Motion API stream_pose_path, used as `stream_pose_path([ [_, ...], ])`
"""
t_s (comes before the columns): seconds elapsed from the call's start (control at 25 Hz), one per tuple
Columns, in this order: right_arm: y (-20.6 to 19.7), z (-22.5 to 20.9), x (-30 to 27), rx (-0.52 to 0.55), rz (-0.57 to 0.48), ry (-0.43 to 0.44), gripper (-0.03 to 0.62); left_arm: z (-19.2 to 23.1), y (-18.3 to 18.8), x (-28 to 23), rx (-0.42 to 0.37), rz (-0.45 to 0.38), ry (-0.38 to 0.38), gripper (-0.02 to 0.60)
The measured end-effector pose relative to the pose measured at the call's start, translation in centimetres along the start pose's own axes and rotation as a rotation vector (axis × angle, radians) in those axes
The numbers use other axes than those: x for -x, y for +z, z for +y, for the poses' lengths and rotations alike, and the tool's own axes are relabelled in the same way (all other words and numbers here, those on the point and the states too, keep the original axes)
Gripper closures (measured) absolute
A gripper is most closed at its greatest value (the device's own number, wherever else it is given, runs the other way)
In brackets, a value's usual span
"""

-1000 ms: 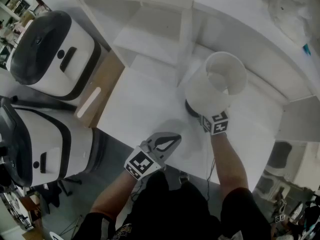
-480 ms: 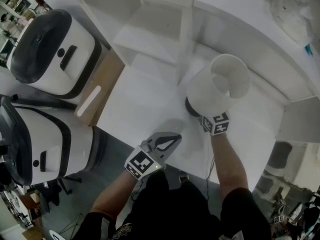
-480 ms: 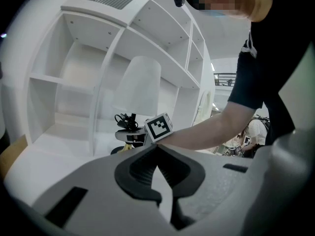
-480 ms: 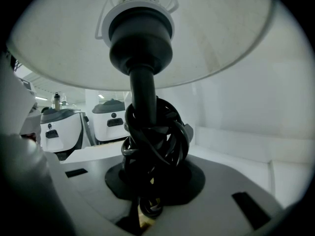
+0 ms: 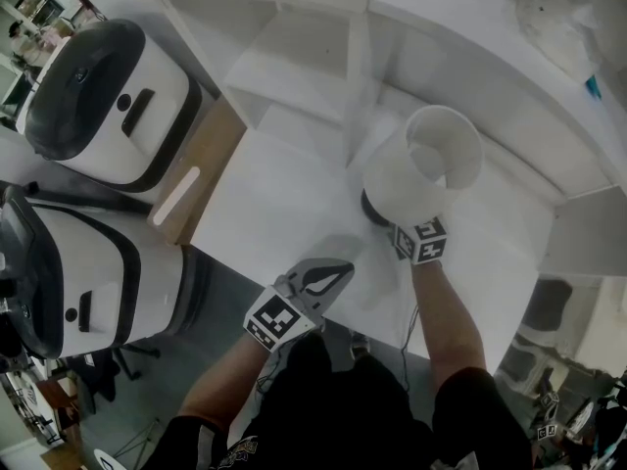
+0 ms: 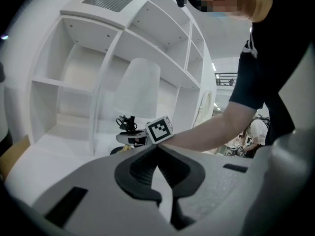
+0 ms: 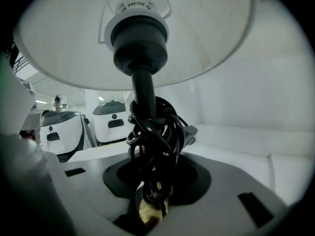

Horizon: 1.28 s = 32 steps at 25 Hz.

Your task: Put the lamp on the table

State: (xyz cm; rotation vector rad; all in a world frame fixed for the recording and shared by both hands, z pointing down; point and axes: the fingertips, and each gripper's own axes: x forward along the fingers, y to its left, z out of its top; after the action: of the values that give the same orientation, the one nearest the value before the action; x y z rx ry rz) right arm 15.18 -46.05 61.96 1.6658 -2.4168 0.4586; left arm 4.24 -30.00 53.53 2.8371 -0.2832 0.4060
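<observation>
The lamp (image 5: 416, 174) has a white shade, a black stem and a dark round base (image 5: 370, 210), and it stands on the white table (image 5: 265, 204) in front of the shelf unit. My right gripper (image 5: 397, 229) reaches under the shade from the near side. In the right gripper view the stem (image 7: 142, 87), with its black cord (image 7: 155, 136) wound round it, stands between the jaws of my right gripper (image 7: 155, 181). Those jaws are opening and stand clear of the stem. My left gripper (image 5: 328, 277) lies shut and empty at the table's front edge, and its tips (image 6: 157, 149) touch.
A white shelf unit (image 5: 313, 47) rises behind the table, with a clear plastic bag (image 5: 554, 18) on top. Two white-and-black machines (image 5: 103, 101) (image 5: 78, 282) stand at the left, beside a brown board (image 5: 201, 174). The person's legs are close to the table's front edge.
The lamp's shade swayed slightly to the right and came back. Both grippers stay about where they were.
</observation>
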Motion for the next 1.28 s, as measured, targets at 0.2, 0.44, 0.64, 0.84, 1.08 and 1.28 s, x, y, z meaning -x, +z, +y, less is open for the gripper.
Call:
stream_pose_path([
  [0.2,-0.9,0.0,1.3,-0.008,0.002,-0.034,0.462,-0.9,0.0,0.5,-0.001,-0.005,0.008,0.575],
  [0.44,-2.2,-0.1,4.0,-0.056,0.023,-0.060,0.462,-2.1,0.1,0.6,-0.003,-0.020,0.015,0.575],
  [0.64,-3.1,0.6,7.5,-0.076,0.029,-0.063,0.462,-3.6,0.0,0.9,0.003,-0.029,0.030,0.575],
  [0.84,-1.7,2.0,11.1,-0.094,0.004,-0.031,0.475,-5.0,0.2,1.0,0.032,-0.037,0.070,0.575],
  [1.08,0.7,5.1,15.2,-0.089,-0.010,0.083,0.565,-7.3,0.3,1.0,0.069,-0.057,0.123,0.575],
  [1.28,2.4,7.4,19.0,-0.082,-0.019,0.154,0.566,-9.6,0.5,0.9,0.083,-0.073,0.191,0.575],
])
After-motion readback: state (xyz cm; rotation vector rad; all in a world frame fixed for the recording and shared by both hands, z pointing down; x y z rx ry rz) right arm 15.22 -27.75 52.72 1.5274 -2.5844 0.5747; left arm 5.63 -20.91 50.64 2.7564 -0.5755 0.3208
